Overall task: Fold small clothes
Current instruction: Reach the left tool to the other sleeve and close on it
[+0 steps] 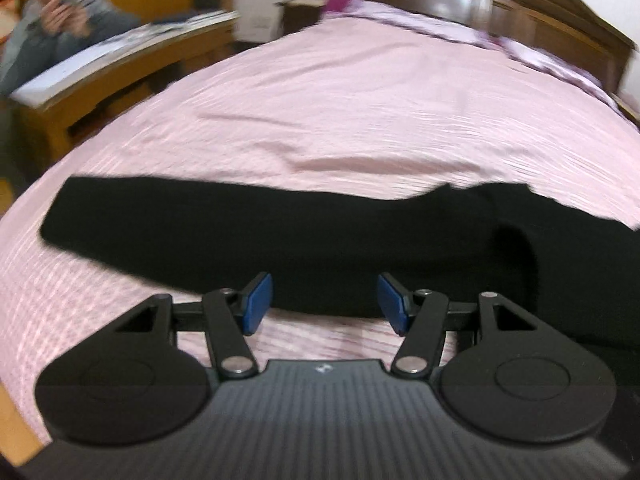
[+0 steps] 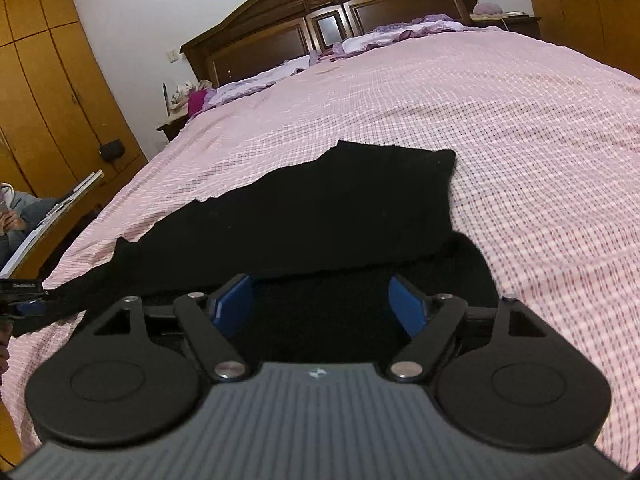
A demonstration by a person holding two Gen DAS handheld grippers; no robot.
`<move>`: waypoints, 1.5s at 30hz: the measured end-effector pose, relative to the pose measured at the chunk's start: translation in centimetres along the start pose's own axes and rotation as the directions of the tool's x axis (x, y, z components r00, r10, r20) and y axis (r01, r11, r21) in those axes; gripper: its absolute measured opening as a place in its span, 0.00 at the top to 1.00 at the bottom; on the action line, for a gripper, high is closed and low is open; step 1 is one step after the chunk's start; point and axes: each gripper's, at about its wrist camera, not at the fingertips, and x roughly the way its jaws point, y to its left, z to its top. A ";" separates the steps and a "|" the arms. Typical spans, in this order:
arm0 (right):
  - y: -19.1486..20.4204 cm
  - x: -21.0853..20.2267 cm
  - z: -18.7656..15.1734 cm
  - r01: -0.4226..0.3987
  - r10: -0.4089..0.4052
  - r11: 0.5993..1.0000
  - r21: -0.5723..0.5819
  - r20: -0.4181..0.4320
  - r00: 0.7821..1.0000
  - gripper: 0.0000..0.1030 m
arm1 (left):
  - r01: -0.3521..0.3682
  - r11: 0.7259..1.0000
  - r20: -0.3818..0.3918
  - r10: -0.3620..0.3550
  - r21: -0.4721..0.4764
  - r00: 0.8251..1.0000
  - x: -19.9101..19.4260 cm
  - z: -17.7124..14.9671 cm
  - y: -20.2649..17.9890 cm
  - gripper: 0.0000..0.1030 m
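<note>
A black knitted garment [image 1: 304,236] lies spread flat on the pink checked bedspread [image 1: 360,112], its long sleeve running out toward 9 o'clock in the left wrist view. The left gripper [image 1: 325,302] sits at the cloth's near hem, jaws apart and empty. The right gripper [image 2: 322,306] hangs over the garment's near edge, jaws apart. A dark wooden headboard [image 2: 328,24] stands at 12 o'clock.
</note>
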 end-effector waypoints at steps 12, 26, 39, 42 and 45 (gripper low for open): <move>0.8 -1.5 -1.5 0.053 -0.053 0.999 0.009 -0.018 0.998 0.17 | -0.136 0.950 -0.073 0.120 -0.281 0.990 4.6 0.7 6.0 0.41; 0.7 -0.1 -2.1 0.081 -0.080 0.996 0.031 -0.021 0.997 0.10 | -0.089 0.967 0.004 0.093 -0.239 0.996 8.0 1.6 5.5 0.25; -0.4 -1.4 -1.7 0.089 -0.092 0.993 0.074 0.035 0.995 0.09 | -0.132 0.974 0.018 0.138 -0.184 0.990 9.4 1.9 4.4 0.25; -0.7 -1.6 -1.9 0.098 -0.100 0.992 0.079 0.028 0.995 0.09 | -0.136 0.975 0.006 0.139 -0.176 0.990 9.4 2.1 4.2 0.32; -1.0 -1.5 -2.2 0.103 -0.105 0.990 0.097 0.012 0.994 0.09 | -0.121 0.976 0.007 0.124 -0.181 0.992 9.0 2.3 4.0 0.57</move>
